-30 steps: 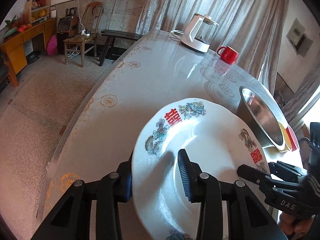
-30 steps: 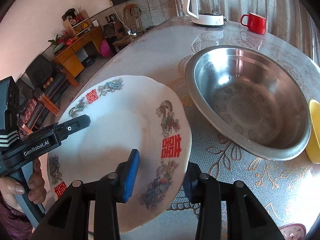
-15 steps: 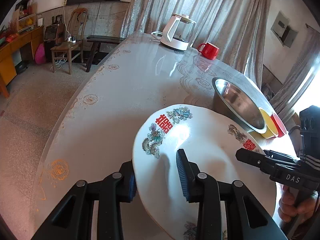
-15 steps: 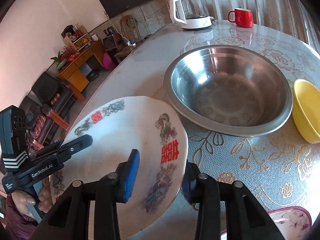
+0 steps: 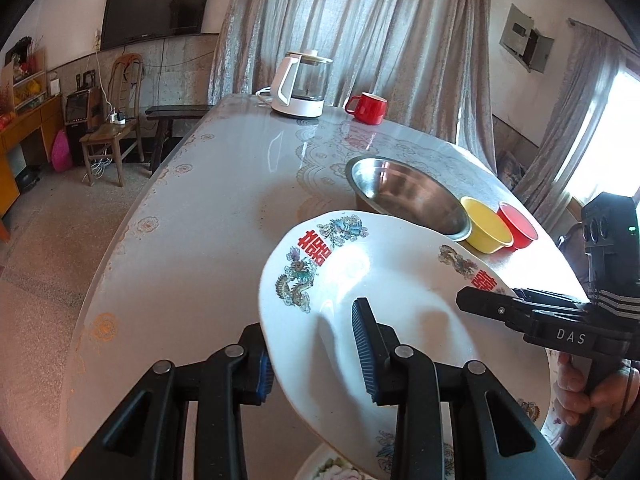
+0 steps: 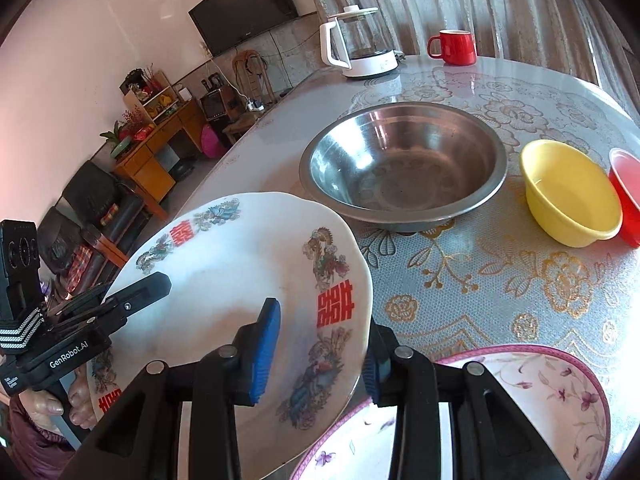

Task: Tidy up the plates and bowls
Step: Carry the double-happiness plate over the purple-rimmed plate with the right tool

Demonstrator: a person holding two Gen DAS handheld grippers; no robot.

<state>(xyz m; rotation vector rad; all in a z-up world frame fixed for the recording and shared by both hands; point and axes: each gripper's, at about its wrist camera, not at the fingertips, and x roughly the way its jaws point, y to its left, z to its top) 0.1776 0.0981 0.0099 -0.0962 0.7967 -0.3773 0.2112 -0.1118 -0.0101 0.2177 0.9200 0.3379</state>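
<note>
The left claw (image 5: 316, 350) pinches the near rim of the white plate (image 5: 384, 280), one pad above the rim and one below it. The right claw (image 6: 320, 348) pinches the same white plate (image 6: 224, 292) at the opposite rim, again with the rim between its two blue pads. The plate carries red characters and dragon drawings on its border. It is held tilted in the air above the near edge of the tabletop (image 6: 500, 280), between the two claws.

Under the plate, at the near edge, a second plate with a pink rim and small flowers (image 6: 540, 392) lies flat on the tabletop. Beyond the white plate stands a large steel bowl (image 6: 400, 168). Just beside it on the right is a yellow bowl (image 6: 568, 196), and a red bowl (image 6: 626, 196) touches the yellow one. At the far side of the tabletop are a white kettle (image 5: 302, 84) and a red mug (image 5: 368, 108), near each other. In the left wrist view the person's right hand (image 5: 580, 392) grips the handle of the right tool.
</note>
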